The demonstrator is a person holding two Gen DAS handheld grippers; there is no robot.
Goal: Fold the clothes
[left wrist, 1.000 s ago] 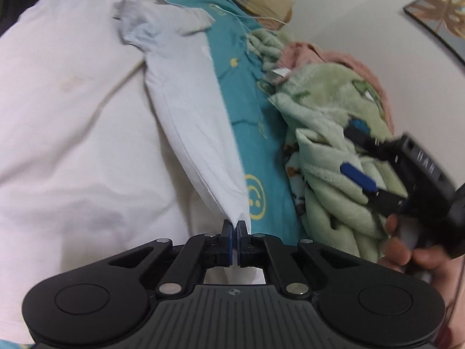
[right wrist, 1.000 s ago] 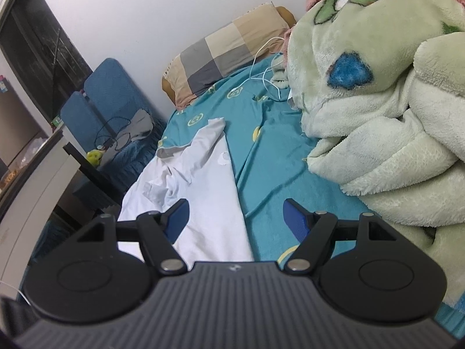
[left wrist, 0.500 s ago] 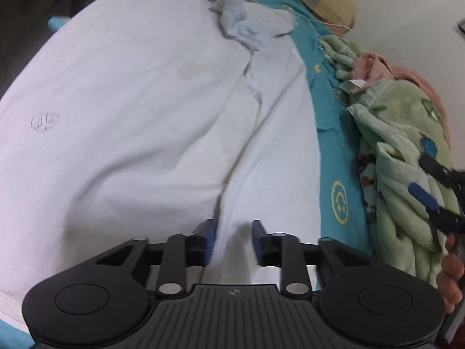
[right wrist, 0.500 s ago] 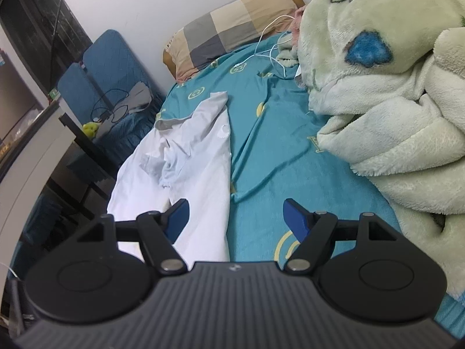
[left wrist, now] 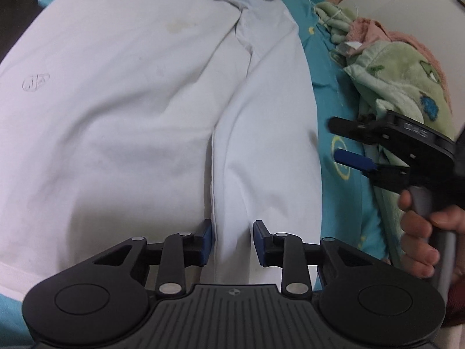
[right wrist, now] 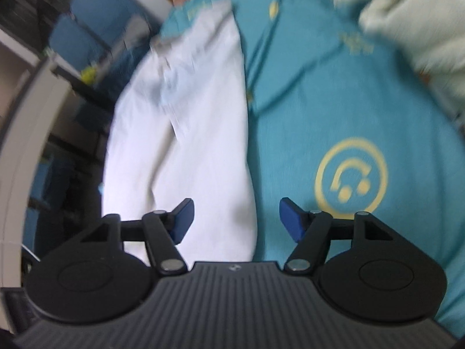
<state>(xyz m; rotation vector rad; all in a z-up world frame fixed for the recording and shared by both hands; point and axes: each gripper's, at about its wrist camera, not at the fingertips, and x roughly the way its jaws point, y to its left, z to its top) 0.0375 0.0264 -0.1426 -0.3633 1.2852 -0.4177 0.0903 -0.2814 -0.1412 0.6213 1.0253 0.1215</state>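
Observation:
A white shirt [left wrist: 130,101] lies spread on a teal sheet [left wrist: 343,192], with its right side folded over as a long flap [left wrist: 267,145]. My left gripper [left wrist: 232,241] hovers at the flap's near end. Its jaws are apart and closing, the blue pads either side of the cloth without pressing it. A hand [left wrist: 418,232] holds my right gripper [left wrist: 334,139] just right of the flap. In the blurred right wrist view the right gripper [right wrist: 236,218] straddles the shirt's [right wrist: 189,131] right edge. Its jaws stand wide and are closing, gripping nothing.
A bunched green plush blanket [left wrist: 401,81] with a pink one behind it runs along the right side of the bed. The teal sheet [right wrist: 348,101] has yellow headphone prints. Blue chairs [right wrist: 96,20] and a pale desk edge [right wrist: 26,122] stand left of the bed.
My left gripper has let go of the shirt flap, which now lies flat, and has opened. The right gripper has dropped and tilted down toward the shirt's right edge.

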